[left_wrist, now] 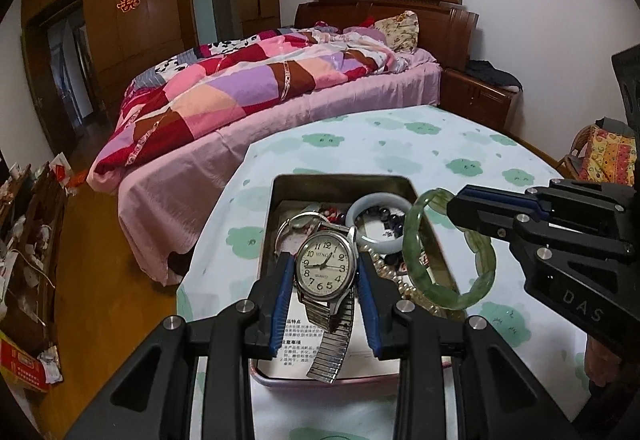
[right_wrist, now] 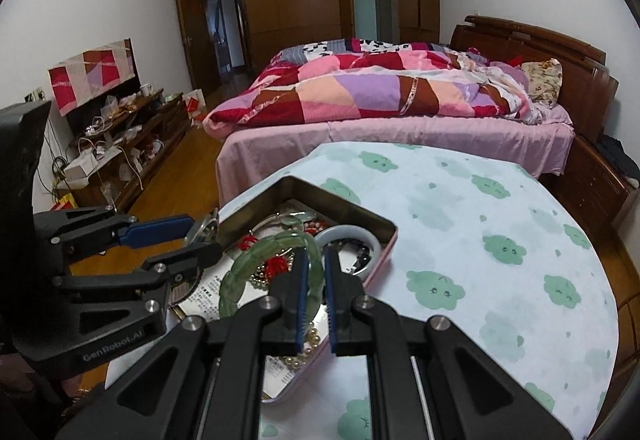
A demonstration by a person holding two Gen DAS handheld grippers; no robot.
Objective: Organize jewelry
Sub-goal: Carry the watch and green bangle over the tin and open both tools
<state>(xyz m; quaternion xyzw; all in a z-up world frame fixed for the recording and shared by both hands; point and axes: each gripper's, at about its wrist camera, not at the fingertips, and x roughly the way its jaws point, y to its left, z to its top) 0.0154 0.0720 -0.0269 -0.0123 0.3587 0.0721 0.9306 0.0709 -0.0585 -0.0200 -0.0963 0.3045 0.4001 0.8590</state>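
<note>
Now left gripper (left_wrist: 325, 272) jaws clamp the watch (left_wrist: 325, 264); right gripper (right_wrist: 315, 276) jaws pinch the green bangle (right_wrist: 240, 272).

The right gripper (right_wrist: 315, 268) was squeezed on a see-through green stone bangle (right_wrist: 256, 264), held up over an open metal tin box (right_wrist: 352, 217). At 9 o'clock, the left gripper (right_wrist: 202, 236) pinched a shiny silver wristwatch (right_wrist: 204, 227). A pale round bangle (right_wrist: 352, 240) lay inside the tin, at 1 o'clock from the green one. The tin sat on a white tablecloth with green clouds (right_wrist: 480, 232).
</note>
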